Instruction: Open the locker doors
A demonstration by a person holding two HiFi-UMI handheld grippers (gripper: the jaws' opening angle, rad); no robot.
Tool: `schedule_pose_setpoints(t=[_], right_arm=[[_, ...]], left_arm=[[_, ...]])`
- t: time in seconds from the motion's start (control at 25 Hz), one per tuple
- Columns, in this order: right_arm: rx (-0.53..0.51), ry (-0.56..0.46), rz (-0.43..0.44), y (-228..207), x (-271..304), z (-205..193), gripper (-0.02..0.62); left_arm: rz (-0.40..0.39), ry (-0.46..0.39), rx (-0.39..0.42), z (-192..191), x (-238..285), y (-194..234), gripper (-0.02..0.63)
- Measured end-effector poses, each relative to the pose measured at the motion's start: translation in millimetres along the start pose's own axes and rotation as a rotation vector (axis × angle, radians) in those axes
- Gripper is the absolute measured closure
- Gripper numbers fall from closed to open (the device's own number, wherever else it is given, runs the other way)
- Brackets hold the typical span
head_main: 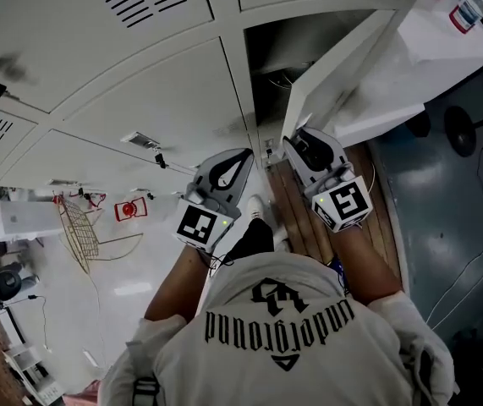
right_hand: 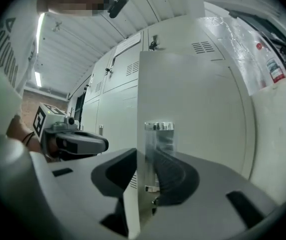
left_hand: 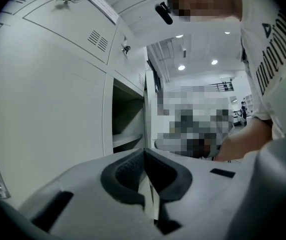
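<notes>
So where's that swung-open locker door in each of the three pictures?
Head view: open door, upper right, swung out from the dark compartment.
Left gripper view: open door, a thin pale strip at centre, nearly edge-on.
Right gripper view: open door, the broad centre panel, its edge between the jaws of the right gripper.
Shared landmark: the left gripper, showing in all three.

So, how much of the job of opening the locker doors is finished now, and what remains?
Done: one locker door stands swung open, and its dark compartment shows. In hand: the right gripper looks closed on that door's edge, beside its clear handle. Left to do: the neighbouring doors are shut, and the left gripper is shut and empty.
</notes>
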State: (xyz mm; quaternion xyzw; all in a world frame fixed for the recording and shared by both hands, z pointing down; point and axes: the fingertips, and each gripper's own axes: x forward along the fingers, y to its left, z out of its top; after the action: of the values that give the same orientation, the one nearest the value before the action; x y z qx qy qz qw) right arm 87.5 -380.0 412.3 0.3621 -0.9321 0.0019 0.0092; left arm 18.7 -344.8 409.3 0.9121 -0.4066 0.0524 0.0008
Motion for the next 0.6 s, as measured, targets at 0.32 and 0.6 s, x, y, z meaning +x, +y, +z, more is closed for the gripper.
schedule_pose_setpoints(t=[0.32,0.6], right_arm=[[-0.024,0.016,-0.031,-9.4,-64.6,-2.1,0.466],[-0.048,0.032,-0.099,-29.5,-121.0,-3.4,0.475]], left_arm=[[-0.053,-0.005,0.021,6.2,8.6,-47.5,0.598],[-0.107,-0.012,0.034,13.1,28.3,-87.2,0.598]])
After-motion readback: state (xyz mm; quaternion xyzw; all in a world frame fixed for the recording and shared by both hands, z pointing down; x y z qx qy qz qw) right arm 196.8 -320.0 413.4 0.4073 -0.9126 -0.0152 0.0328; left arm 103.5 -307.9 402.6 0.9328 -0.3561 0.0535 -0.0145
